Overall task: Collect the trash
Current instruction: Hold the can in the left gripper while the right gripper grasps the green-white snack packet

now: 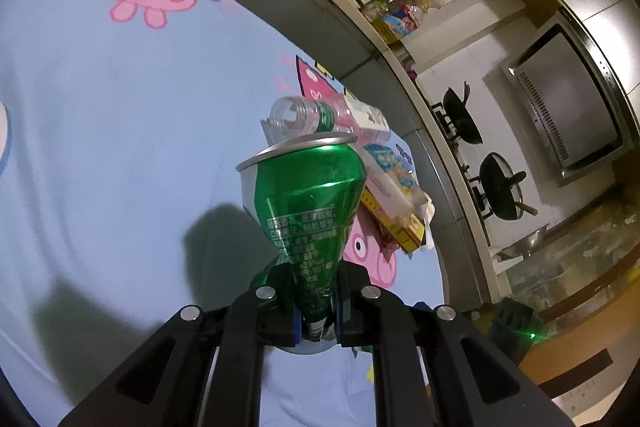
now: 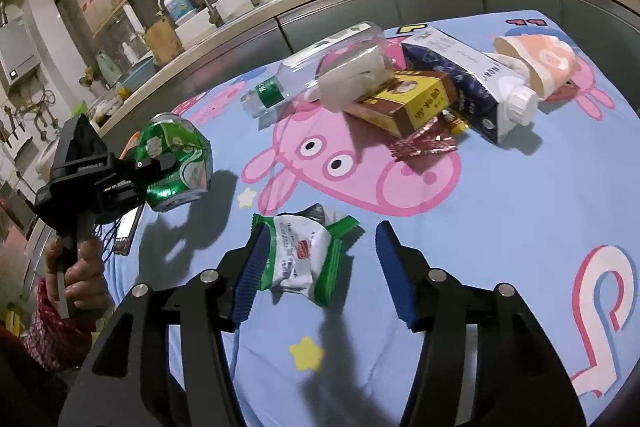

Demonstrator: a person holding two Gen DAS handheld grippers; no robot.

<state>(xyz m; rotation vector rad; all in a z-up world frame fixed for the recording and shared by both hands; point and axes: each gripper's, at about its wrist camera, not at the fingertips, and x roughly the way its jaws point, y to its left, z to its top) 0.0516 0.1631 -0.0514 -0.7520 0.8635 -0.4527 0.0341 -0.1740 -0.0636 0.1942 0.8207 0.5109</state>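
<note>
**Crushed can gripped on the left, wrapper lying between parted right fingers**

The left hand-held gripper point(image 1: 316, 301) is clenching a crushed green can point(image 1: 308, 203), its fingers pinching the flattened lower part while the silver rim is pointing away from the camera. In the right wrist view this same can point(image 2: 176, 163) is hanging clear above the bench point(image 2: 500, 247), which is carrying a blue cartoon-pig cloth; a hand point(image 2: 78, 267) in a red patterned sleeve is holding the grip below it.

The right hand-held gripper point(image 2: 320, 267) is standing released, blue pads parted. A green-and-white wrapper point(image 2: 304, 255) is lying on the cloth between them, its left edge against the left pad point(image 2: 250, 275), well apart from the right pad.

Farther back a pile is sitting together: a clear plastic bottle point(image 2: 304, 75) with a green label lying on its side, a yellow-and-brown box point(image 2: 412, 101), a dark blue carton point(image 2: 460, 79) with a white cap, a red foil scrap point(image 2: 420, 147), and a peach paper cup point(image 2: 536, 63) tipped over. A phone point(image 2: 128, 231) is lying at the cloth's left edge, just beside the left gripper.
</note>
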